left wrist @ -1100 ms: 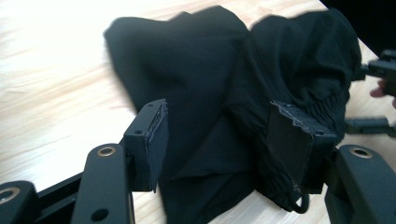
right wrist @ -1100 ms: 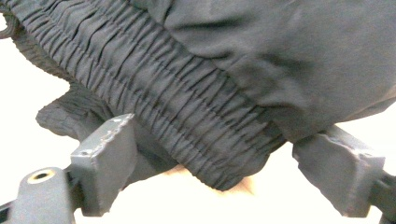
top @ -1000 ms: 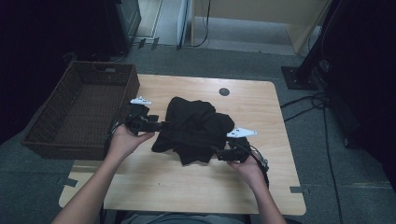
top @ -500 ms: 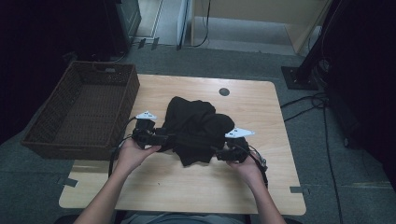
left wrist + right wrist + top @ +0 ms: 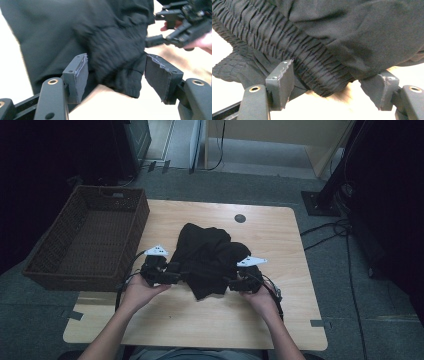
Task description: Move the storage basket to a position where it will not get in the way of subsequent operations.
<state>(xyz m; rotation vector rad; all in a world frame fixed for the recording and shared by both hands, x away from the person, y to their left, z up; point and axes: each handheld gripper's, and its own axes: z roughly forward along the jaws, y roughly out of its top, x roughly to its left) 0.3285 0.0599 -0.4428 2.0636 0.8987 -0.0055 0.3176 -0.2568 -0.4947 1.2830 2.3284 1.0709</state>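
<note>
A crumpled black garment lies mid-table. My left gripper is at its near left edge, pointing right. In the left gripper view a hemmed fold sits between the jaws of my left gripper, which have just been opening; the pads stand apart from the cloth. My right gripper is at the garment's near right edge. Its jaws have just been closing around the gathered elastic band, with my right gripper still wide and no squeeze on the cloth.
A dark wicker basket stands at the table's left, partly over the edge. A round cable hole sits at the back of the wooden table. Cables and a black stand base lie on the floor at the right.
My left hand has moved from beside the basket down and right to the garment's near left edge. The right hand has stayed at the near right edge.
</note>
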